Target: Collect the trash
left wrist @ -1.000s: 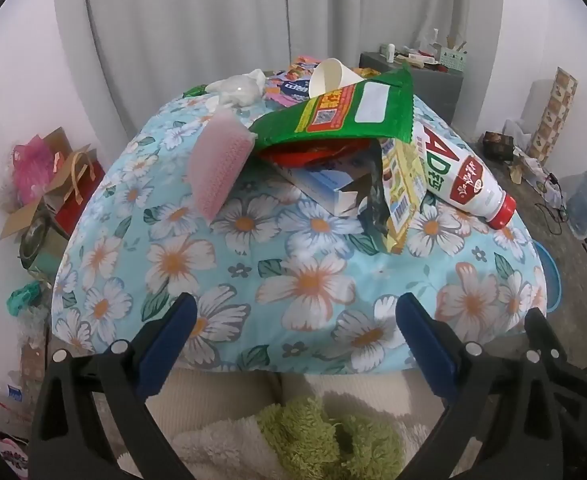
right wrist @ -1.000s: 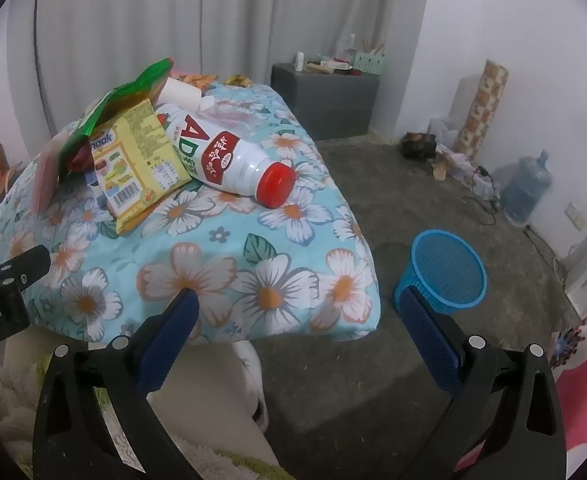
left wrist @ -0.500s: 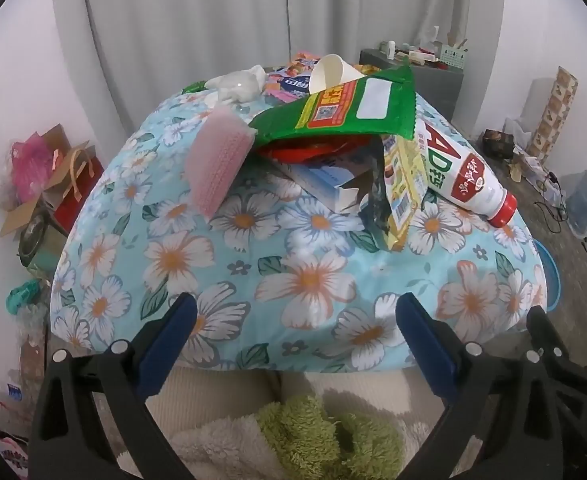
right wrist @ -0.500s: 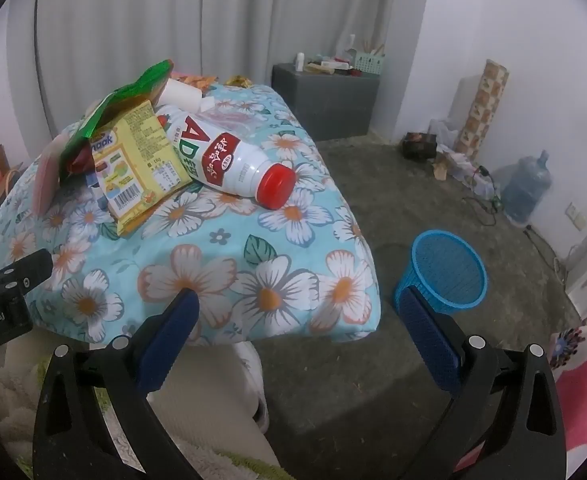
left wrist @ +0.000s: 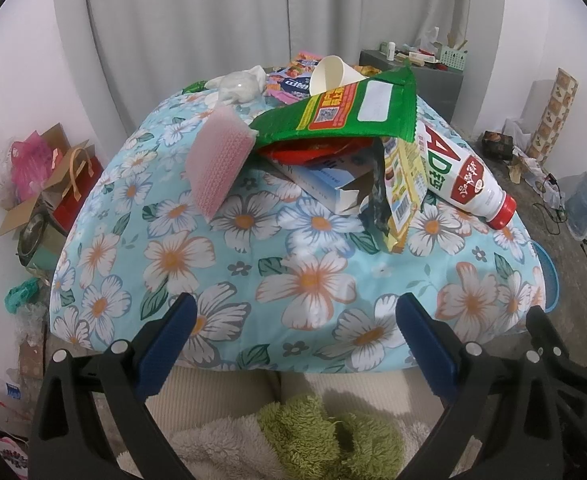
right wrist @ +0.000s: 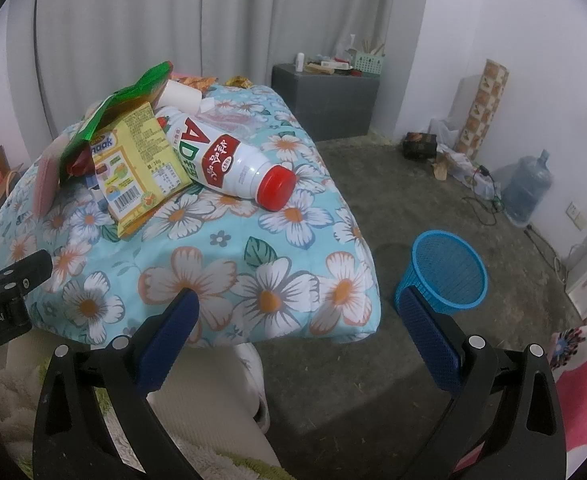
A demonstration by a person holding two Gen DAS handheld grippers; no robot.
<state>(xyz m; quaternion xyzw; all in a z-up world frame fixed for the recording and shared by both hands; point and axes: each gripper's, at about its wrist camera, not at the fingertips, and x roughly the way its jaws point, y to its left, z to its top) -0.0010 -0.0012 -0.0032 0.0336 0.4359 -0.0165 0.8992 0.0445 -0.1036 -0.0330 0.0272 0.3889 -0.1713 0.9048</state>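
Note:
Trash lies piled on a floral-covered table [left wrist: 293, 280]: a green snack bag [left wrist: 345, 112] on top, a pink sponge [left wrist: 217, 160], a blue-white carton [left wrist: 325, 180], a yellow wrapper [left wrist: 405, 184], a paper cup [left wrist: 329, 74] and a white red-capped bottle [left wrist: 465, 176]. The right wrist view shows the bottle [right wrist: 229, 164] and yellow wrapper [right wrist: 141, 160] on the table's left part. A blue mesh basket [right wrist: 445, 276] stands on the floor right of the table. My left gripper [left wrist: 293, 320] is open, short of the table's near edge. My right gripper [right wrist: 297, 312] is open over the table corner.
Boxes and bags [left wrist: 45, 188] crowd the floor left of the table. A grey cabinet [right wrist: 325, 100] stands at the back wall, a water jug [right wrist: 527, 188] and cables at the right wall. Cream cloth and green fluff [left wrist: 325, 436] lie under the grippers.
Both views have shifted only slightly toward the table; the trash pile has not moved.

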